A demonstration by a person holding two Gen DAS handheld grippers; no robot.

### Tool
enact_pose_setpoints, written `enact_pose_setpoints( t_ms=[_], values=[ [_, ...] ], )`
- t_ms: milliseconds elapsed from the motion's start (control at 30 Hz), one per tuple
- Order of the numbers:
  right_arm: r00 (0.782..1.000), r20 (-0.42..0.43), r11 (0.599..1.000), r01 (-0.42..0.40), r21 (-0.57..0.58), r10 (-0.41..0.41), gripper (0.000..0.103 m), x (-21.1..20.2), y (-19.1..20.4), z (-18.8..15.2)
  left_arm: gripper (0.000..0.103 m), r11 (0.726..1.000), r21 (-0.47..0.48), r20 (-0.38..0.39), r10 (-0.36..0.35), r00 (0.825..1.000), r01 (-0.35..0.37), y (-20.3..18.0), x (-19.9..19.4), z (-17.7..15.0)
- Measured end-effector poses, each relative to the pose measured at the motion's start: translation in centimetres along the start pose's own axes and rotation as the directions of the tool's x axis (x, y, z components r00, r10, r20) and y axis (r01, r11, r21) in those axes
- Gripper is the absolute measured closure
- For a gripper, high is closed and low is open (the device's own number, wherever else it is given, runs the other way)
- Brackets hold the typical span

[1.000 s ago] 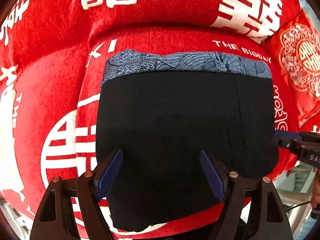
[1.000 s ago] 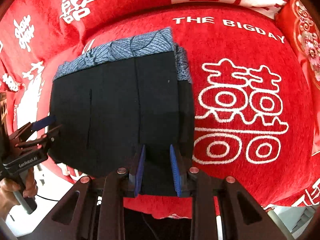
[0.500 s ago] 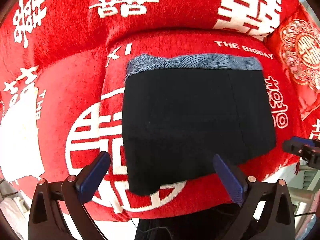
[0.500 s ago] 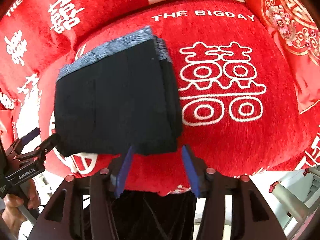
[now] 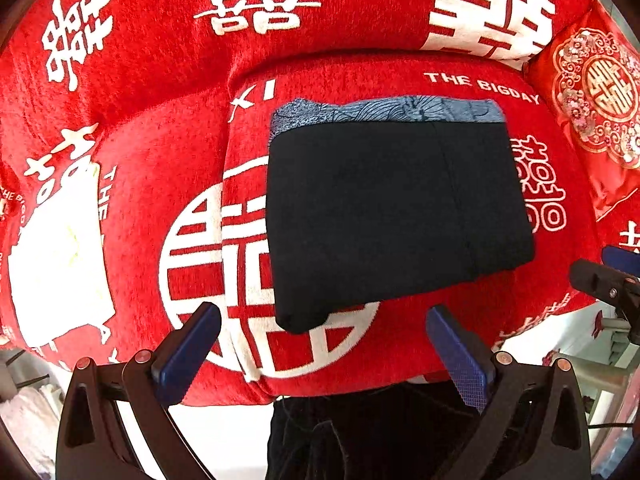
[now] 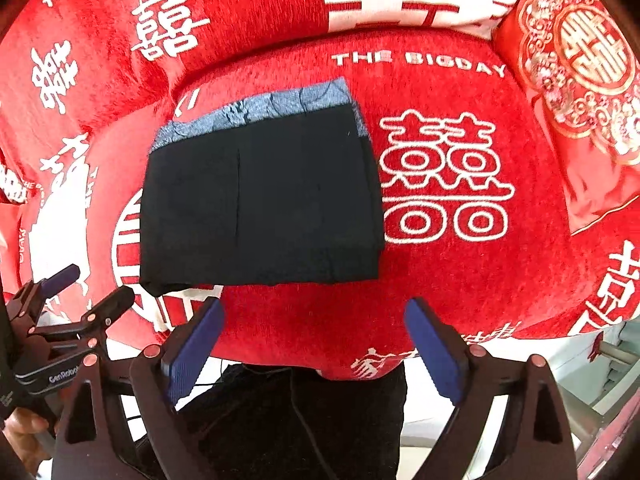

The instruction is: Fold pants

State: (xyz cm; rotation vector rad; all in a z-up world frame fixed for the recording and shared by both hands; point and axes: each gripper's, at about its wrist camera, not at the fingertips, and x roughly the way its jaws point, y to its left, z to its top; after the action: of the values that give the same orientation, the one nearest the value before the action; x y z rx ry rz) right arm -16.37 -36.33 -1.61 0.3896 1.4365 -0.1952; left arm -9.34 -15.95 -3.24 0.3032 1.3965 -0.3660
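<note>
Basically done: on the red sofa cushion (image 5: 400,352) the pants (image 5: 392,216) lie as a compact black rectangle, patterned blue band along its far edge. We judge nothing left but maybe squaring the near-left corner. Cushion is bare right of the pants. Our left gripper (image 5: 320,356) and right gripper (image 6: 316,344) hover off the near edge, jaws wide apart, holding nothing.
</note>
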Motion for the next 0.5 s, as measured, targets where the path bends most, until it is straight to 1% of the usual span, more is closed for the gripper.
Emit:
enact_pose_setpoints(
  t_ms=[100,300,400,500],
  values=[
    [1.000,0.014,1.000,0.003,-0.023,-0.003,0.010,-0.8,0.2,0.0,0.000,1.000,-0.016,0.013,0.010,1.000,-0.010,-0.2,-1.0,-0.2],
    [1.000,0.012,0.999,0.014,-0.045,-0.013,0.010,-2.0,0.2,0.0,0.000,0.998,-0.058,-0.007,0.039,0.999,-0.040,-1.0,-2.4,-0.7],
    [0.999,0.006,0.997,0.046,-0.060,-0.046,0.010,-2.4,0.3,0.0,0.000,0.996,-0.075,-0.011,0.052,0.999,-0.053,-1.5,-3.1,-0.9],
    [0.997,-0.003,0.992,0.075,-0.104,-0.075,0.010,-2.6,0.8,0.0,0.000,0.994,-0.084,-0.019,0.072,0.997,-0.074,-2.0,-3.7,-1.1]
  ],
)
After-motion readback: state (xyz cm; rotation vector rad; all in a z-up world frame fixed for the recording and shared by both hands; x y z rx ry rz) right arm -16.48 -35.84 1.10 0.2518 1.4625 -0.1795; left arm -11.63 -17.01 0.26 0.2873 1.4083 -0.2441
